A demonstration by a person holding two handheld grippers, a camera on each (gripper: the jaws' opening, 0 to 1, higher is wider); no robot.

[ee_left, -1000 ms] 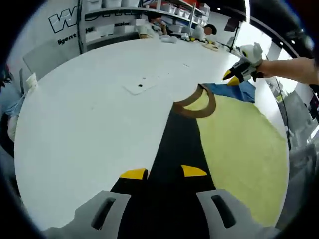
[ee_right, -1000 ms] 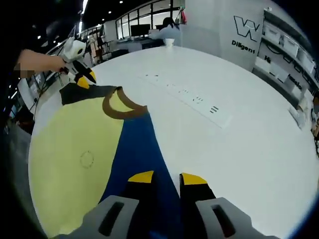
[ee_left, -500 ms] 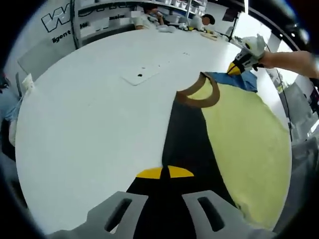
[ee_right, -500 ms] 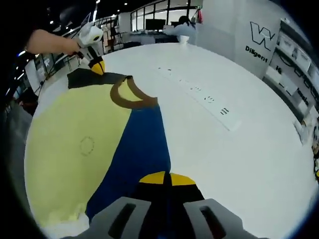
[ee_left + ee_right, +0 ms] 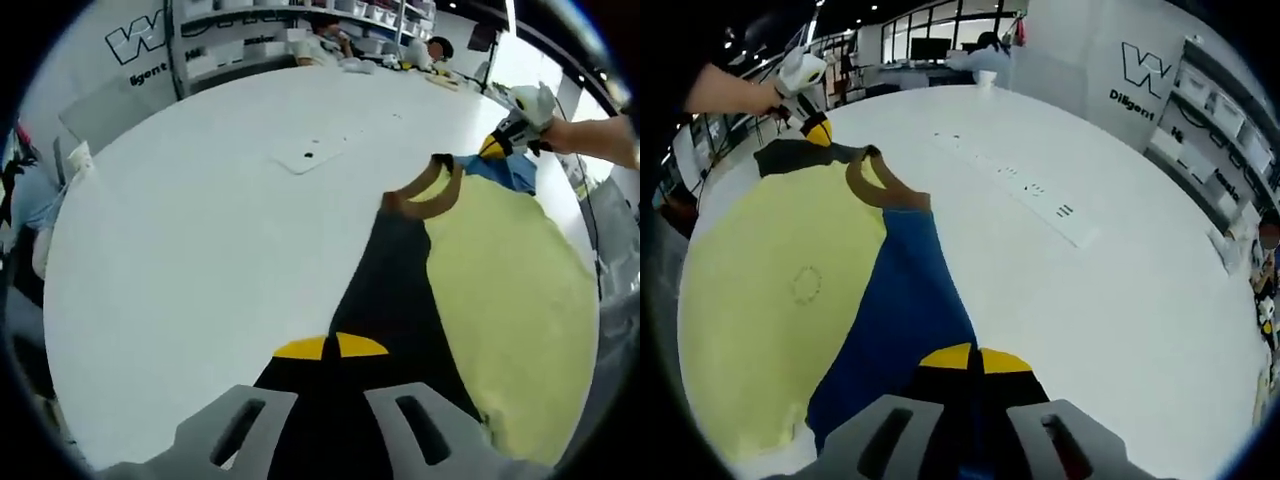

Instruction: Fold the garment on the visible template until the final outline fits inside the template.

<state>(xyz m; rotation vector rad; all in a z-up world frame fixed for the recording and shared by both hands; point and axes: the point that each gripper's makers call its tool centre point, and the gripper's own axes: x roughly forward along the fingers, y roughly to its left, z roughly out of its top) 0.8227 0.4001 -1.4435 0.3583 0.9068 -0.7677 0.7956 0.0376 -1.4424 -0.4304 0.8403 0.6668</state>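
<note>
The garment lies flat on the white tabletop; it is yellow with a dark blue sleeve on each side and a brown collar. The left gripper is clenched on the edge of one sleeve; the right gripper is clenched on the blue sleeve on the other side.

I think the folding has only just begun; both sleeves are held but nothing is folded over yet, so every fold is left to do. I cannot tell where the template is.

The right gripper view shows a small round mark on the yellow part, and a long plug strip on the tabletop; the left gripper view shows a small flat plate on the tabletop and shelves far behind.
</note>
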